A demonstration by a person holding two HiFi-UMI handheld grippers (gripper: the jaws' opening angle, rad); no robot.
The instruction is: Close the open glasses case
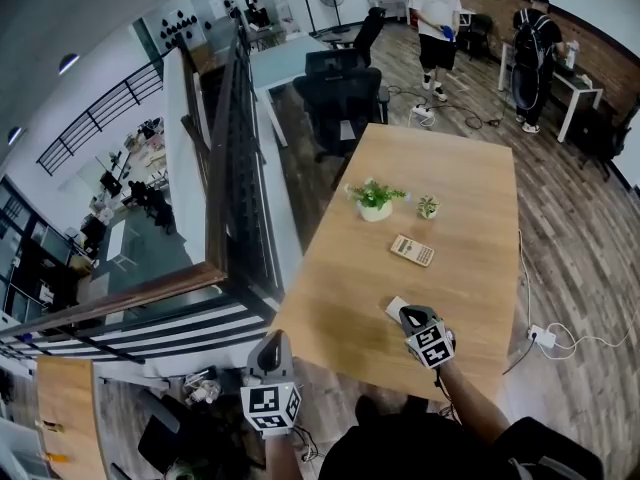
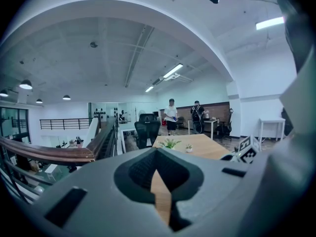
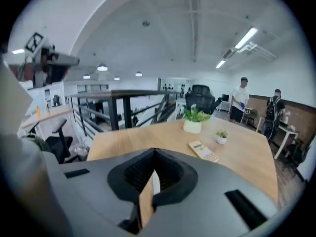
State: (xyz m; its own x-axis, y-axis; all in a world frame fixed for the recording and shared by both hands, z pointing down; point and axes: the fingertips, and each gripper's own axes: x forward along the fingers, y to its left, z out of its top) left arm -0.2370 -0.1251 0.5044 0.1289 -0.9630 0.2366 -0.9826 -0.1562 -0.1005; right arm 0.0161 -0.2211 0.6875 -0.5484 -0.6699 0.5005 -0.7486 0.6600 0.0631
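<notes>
Pale, almost white, the glasses case (image 1: 395, 308) lies on the wooden table (image 1: 450, 168), close to the table's near edge. There is one case only. The right gripper (image 1: 411, 316) covers one end of it in the head view, so I cannot tell if the lid is up or down, or if the gripper touches it.

This gripper has its jaws pressed together and grips nothing. Through the thin slit between them only wood and a little white show. A forearm (image 1: 472, 400) carries it in from beyond the table's near edge, pointing along the table and somewhat down.

The left gripper (image 1: 272, 342) is off the table's near left corner, over the floor. It points almost level toward the table's far end, with its jaws also together and empty. Each gripper carries one cube with black-and-white square markers, which are patterns, not words.

Toward the table's middle lies one cream calculator (image 1: 412, 250); its print is too small to read. Further along stand two potted plants, a larger one (image 1: 375, 200) and a small one (image 1: 428, 207). Two black office chairs (image 1: 340, 103) are at the table's far end, and two persons (image 1: 436, 13) stand beyond it.
</notes>
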